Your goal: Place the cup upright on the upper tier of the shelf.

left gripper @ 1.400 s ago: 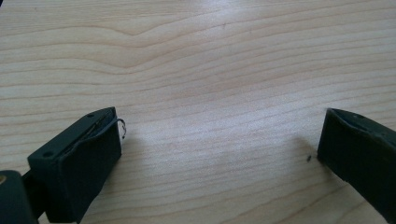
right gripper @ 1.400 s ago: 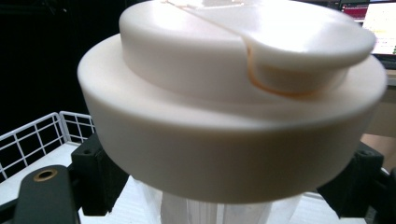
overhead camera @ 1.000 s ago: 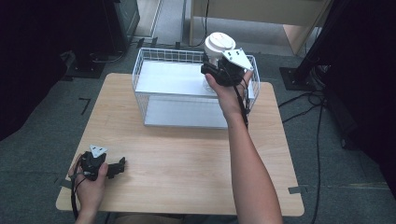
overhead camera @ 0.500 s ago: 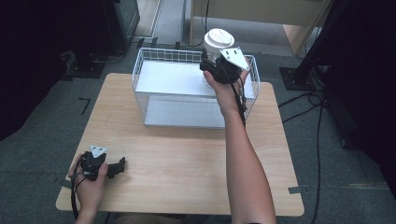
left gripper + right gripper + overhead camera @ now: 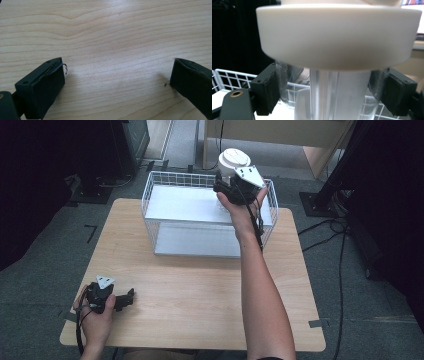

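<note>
Jar (image 5: pixel 337 95), clear with a white lid (image 5: pixel 339 35), is held over the basket (image 5: pixel 150 205) between the just-opening jaws of the right gripper (image 5: pixel 226 187), likely slippery, rigid; gripping below the lid is advised. Left gripper (image 5: pixel 115 82) rests open on the bench (image 5: pixel 200 290).

A wire basket (image 5: pixel 159 215) is sitting at the upper middle of the frame, on the far part of the tabletop (image 5: pixel 200 290). A lidded cup (image 5: pixel 233 162) is hanging over the basket's upper right corner, between the right tool's (image 5: pixel 223 187) jaws. The left tool (image 5: pixel 129 298) is resting at the lower left, on the tabletop's near edge.
</note>
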Available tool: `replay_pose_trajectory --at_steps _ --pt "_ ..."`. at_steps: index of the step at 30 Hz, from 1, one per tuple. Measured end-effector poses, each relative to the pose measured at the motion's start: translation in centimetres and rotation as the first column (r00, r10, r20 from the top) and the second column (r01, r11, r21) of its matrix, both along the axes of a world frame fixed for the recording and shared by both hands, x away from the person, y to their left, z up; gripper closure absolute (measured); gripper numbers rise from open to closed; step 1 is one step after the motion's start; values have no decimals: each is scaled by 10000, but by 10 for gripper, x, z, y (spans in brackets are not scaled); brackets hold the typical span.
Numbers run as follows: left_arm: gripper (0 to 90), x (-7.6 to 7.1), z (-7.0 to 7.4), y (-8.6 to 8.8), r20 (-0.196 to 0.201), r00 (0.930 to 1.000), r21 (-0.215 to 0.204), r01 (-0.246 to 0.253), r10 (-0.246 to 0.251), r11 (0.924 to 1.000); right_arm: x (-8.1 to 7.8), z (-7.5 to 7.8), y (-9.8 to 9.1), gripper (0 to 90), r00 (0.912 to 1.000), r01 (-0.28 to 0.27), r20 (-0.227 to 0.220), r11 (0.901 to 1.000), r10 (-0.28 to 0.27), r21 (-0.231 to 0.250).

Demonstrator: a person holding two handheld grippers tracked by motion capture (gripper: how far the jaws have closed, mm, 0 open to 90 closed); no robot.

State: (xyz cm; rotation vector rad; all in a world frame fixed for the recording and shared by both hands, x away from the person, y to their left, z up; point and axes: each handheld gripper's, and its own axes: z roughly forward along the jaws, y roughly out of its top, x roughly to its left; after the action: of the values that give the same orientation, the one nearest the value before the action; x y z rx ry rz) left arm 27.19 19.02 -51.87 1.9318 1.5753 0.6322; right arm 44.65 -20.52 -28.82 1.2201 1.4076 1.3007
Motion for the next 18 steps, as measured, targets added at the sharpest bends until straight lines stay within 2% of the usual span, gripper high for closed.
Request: replay_pose_trajectory --at_steps 1,3,4,7,18 --pt "0 0 0 0 -2 10000 -2 -1 1 10000 0 2 -1 134 9999 -78 -143 10000 77 -19" --pt "0 0 0 0 22 10000 -35 -21 21 10000 -2 3 -4 112 9997 -218 -101 9998 218 -26" --pt "0 1 0 0 -6 10000 8 20 -20 10000 -3 4 -5 64 9996 -267 -113 9996 267 41" --pt "0 1 0 -2 16 10000 -20 22 -22 10000 -5 5 -10 32 9991 -404 -116 9991 405 89" --pt "0 1 0 -2 30 10000 -36 6 -6 10000 -18 8 -18 18 9985 -518 -162 9986 518 49"
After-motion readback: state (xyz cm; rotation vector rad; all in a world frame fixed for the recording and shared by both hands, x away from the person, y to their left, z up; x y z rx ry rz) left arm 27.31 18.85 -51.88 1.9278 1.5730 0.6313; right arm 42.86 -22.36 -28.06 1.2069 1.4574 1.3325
